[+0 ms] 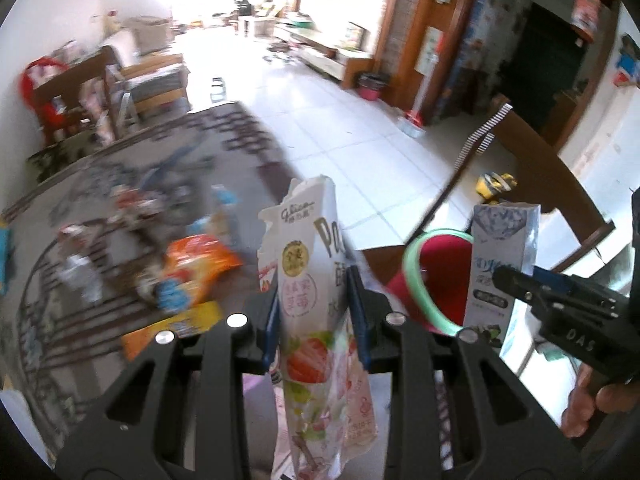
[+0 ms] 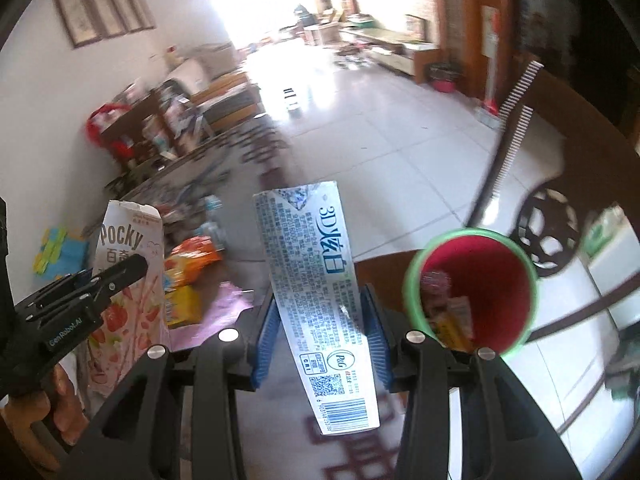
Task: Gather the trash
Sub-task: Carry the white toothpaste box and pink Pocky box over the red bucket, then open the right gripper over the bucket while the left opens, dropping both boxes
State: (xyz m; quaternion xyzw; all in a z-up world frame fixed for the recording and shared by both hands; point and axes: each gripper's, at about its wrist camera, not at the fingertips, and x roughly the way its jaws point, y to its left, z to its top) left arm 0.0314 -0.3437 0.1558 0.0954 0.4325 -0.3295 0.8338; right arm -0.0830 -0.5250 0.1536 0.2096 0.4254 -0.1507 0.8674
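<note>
My left gripper (image 1: 316,316) is shut on a pink-and-white Pocky box (image 1: 316,280), held upright; the box also shows in the right wrist view (image 2: 132,280). My right gripper (image 2: 320,340) is shut on a long white-and-blue toothpaste box (image 2: 316,280), also seen in the left wrist view (image 1: 500,264). A red bin with a green rim (image 2: 472,292) stands just right of the right gripper and holds some wrappers; in the left wrist view the bin (image 1: 432,276) sits between the two boxes.
Orange snack bags (image 1: 192,268), a yellow pack (image 2: 184,304) and other wrappers lie on a patterned tabletop (image 1: 60,320) to the left. A dark wooden chair (image 1: 552,168) stands at right. White tiled floor (image 1: 340,120) stretches beyond.
</note>
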